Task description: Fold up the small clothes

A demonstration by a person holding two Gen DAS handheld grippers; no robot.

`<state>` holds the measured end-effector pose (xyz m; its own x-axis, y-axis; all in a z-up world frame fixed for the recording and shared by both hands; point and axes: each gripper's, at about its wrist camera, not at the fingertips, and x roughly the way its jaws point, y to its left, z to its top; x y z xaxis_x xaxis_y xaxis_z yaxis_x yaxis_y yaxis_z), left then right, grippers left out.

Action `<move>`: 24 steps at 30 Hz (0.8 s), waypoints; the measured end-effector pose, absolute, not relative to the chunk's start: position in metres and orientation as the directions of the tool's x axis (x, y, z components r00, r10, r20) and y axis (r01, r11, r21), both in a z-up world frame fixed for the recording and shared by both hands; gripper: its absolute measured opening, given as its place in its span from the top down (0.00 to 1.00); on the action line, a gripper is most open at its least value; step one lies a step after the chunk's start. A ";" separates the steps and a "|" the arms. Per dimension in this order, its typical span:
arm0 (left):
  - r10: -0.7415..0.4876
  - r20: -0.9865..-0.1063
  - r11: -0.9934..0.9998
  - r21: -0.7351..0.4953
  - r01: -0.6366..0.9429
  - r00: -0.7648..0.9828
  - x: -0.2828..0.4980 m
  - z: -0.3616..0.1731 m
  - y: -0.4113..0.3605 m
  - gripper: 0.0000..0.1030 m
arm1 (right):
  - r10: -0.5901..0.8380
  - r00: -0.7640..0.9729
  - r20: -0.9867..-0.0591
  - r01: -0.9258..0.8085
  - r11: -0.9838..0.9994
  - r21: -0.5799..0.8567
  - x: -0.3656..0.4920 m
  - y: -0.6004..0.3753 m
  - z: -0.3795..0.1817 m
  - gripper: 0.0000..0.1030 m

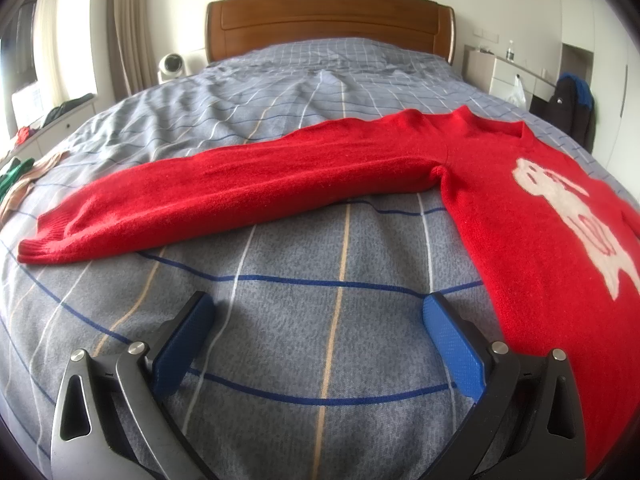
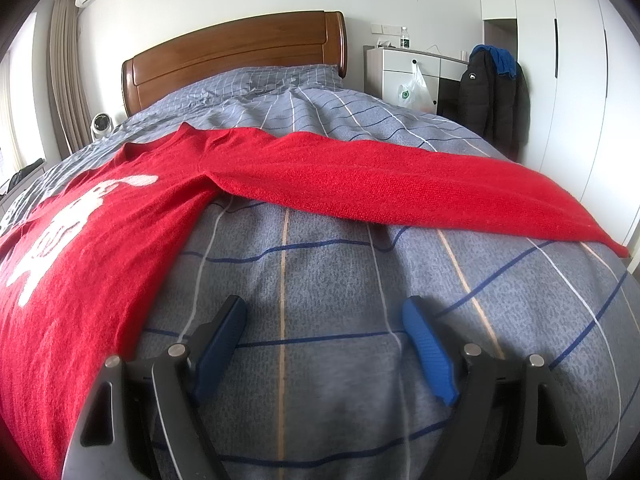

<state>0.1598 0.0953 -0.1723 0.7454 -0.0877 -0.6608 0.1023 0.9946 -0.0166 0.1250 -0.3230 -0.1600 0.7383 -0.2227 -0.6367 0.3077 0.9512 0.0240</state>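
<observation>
A red knitted sweater (image 1: 520, 208) with a white figure on its chest lies flat, face up, on the bed, both sleeves spread out sideways. Its left sleeve (image 1: 224, 192) stretches across the left wrist view; its right sleeve (image 2: 400, 184) stretches across the right wrist view, and the body (image 2: 88, 248) fills that view's left. My left gripper (image 1: 318, 308) is open and empty, just above the cover, below the sleeve and left of the body's side edge. My right gripper (image 2: 326, 312) is open and empty, right of the body's other side edge, below the sleeve.
The bed has a grey-blue checked cover (image 1: 304, 360) and a wooden headboard (image 1: 328, 20). More clothes (image 1: 20, 180) lie at the bed's left edge. A white fan (image 1: 172, 66), a white dresser (image 2: 408, 76) with a plastic bag and a hanging black jacket (image 2: 492, 92) stand around it.
</observation>
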 end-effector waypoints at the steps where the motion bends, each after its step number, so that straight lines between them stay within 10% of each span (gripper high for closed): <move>1: -0.088 -0.661 0.995 -0.017 0.102 0.745 0.160 -0.173 0.095 0.00 | -0.223 0.738 -0.637 0.308 0.951 0.024 0.125 -0.323 -0.160 0.23; 24: -0.088 -0.661 0.995 -0.017 0.102 0.745 0.160 -0.173 0.095 0.00 | -0.226 0.734 -0.640 0.309 0.951 0.018 0.125 -0.324 -0.161 0.22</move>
<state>0.1599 0.0952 -0.1727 0.7449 -0.0875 -0.6614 0.1020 0.9946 -0.0168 0.1248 -0.3239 -0.1614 0.7338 -0.2265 -0.6405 0.3091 0.9508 0.0180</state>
